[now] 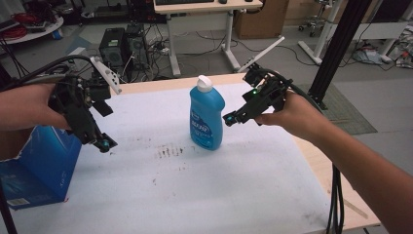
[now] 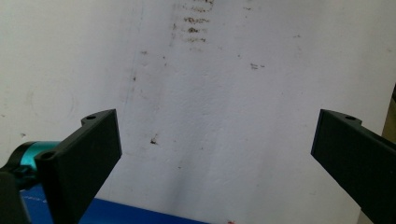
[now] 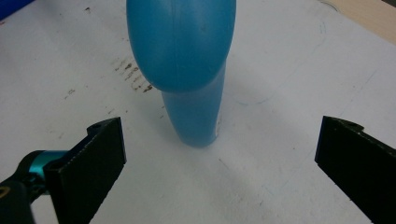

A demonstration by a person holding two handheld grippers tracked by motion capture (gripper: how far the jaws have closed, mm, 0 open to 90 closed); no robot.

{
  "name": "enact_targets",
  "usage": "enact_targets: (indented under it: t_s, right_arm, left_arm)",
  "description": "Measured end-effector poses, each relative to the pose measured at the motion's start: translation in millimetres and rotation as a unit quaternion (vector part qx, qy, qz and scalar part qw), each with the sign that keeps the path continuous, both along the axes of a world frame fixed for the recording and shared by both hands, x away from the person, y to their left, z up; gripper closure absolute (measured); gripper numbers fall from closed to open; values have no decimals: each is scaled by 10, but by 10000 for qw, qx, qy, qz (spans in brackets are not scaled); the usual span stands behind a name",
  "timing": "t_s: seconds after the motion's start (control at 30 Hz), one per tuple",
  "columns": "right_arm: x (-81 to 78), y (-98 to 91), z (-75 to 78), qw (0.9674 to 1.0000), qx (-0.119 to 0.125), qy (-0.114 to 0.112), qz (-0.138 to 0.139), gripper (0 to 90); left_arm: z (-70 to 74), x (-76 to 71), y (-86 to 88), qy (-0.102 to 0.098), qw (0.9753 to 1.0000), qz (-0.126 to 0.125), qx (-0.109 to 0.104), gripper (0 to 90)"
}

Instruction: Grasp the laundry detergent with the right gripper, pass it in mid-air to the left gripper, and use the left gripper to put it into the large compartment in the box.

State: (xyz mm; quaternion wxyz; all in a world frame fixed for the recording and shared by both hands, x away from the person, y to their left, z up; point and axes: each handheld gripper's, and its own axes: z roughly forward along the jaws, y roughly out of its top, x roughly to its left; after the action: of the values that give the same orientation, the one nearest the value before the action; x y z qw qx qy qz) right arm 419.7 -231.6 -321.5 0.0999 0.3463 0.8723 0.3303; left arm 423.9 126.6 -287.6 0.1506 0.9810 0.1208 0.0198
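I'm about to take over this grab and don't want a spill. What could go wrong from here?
The blue bottle stands upright, tall and narrow, so a jaw of the open right gripper nudging its shoulder could tip it. Its body is rounded and smooth, so a high pinch may slip; lower looks safer. The left gripper hangs open beside the blue box at the table edge; a careless sweep could knock the box.

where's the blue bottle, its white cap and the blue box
blue bottle (image 1: 207, 119), high view, on its label.
white cap (image 1: 204, 83), high view, on the cap's top.
blue box (image 1: 46, 165), high view, on its front face.
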Motion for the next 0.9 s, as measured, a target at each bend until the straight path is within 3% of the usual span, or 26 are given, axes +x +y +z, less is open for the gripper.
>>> enact_targets:
  t_s: [0.17, 0.57, 0.9]
  right_arm:
    - [-16, 0, -72, 9995, 311, -68, -51, 9]
    - [-31, 49, -211, 9985, 429, -284, -194, 9]
    - [21, 128, -374, 9974, 637, -314, -148, 10]
  left_arm:
    - [-1, 0, -13, -13, 10000, -36, 1, 17]
    - [-10, 14, -16, -14, 10000, -31, -16, 17]
    - [-18, 32, 10, 4, 10000, -10, -18, 17]
